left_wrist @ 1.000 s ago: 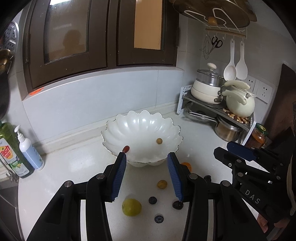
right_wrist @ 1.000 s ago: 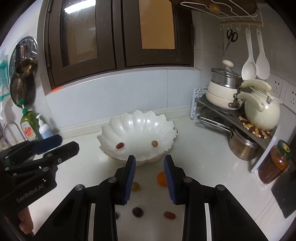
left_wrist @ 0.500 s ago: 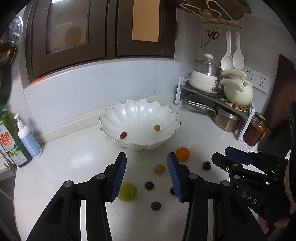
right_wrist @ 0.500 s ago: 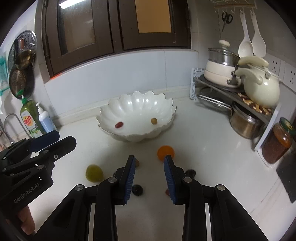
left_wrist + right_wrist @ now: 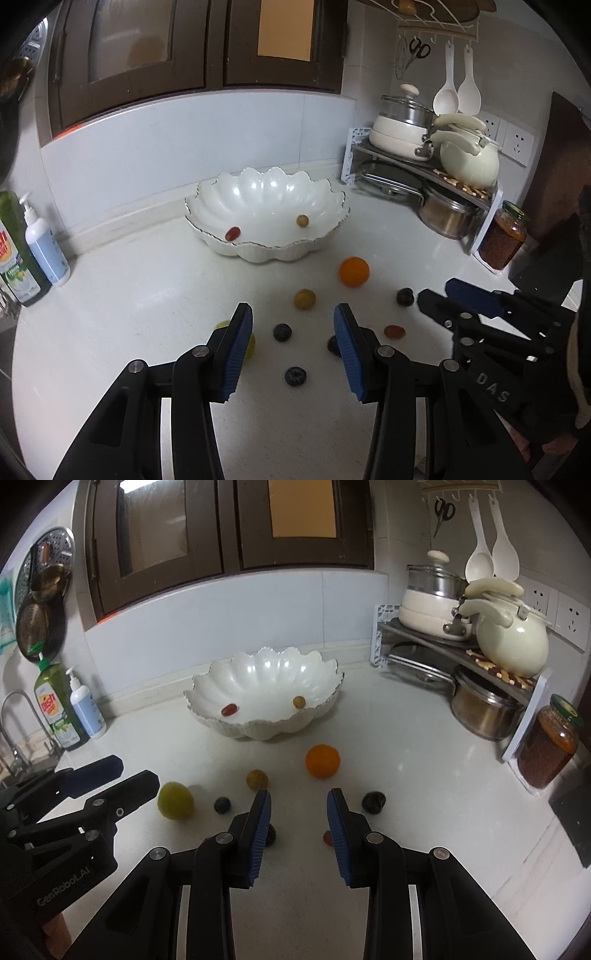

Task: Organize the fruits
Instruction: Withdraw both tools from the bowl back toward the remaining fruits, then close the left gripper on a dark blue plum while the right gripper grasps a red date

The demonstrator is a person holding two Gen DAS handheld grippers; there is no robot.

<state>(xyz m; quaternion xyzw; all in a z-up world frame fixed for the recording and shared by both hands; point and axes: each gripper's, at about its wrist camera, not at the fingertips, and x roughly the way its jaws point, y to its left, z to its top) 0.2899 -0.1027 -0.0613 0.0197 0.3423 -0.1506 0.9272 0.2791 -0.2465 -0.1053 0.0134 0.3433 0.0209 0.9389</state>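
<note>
A white scalloped bowl (image 5: 325, 206) (image 5: 325, 681) stands on the counter with a red grape (image 5: 232, 233) and a yellow-brown fruit (image 5: 302, 220) in it. In front of it lie an orange (image 5: 354, 272) (image 5: 322, 760), a small yellow-brown fruit (image 5: 304, 298), a yellow-green fruit (image 5: 175, 800), several dark berries (image 5: 282, 332) and a small red fruit (image 5: 394, 331). My left gripper (image 5: 293, 347) is open and empty above the loose fruits. My right gripper (image 5: 299, 821) is open and empty, just short of the orange.
Dish soap and a pump bottle (image 5: 86, 705) stand at the left by the sink tap (image 5: 14, 716). A rack with pots and a kettle (image 5: 509, 642) fills the right corner, with a jar (image 5: 546, 746) beside it.
Both grippers have pulled back and up from the bowl. More of the counter and loose fruits now shows in front of them. Both stay open.
</note>
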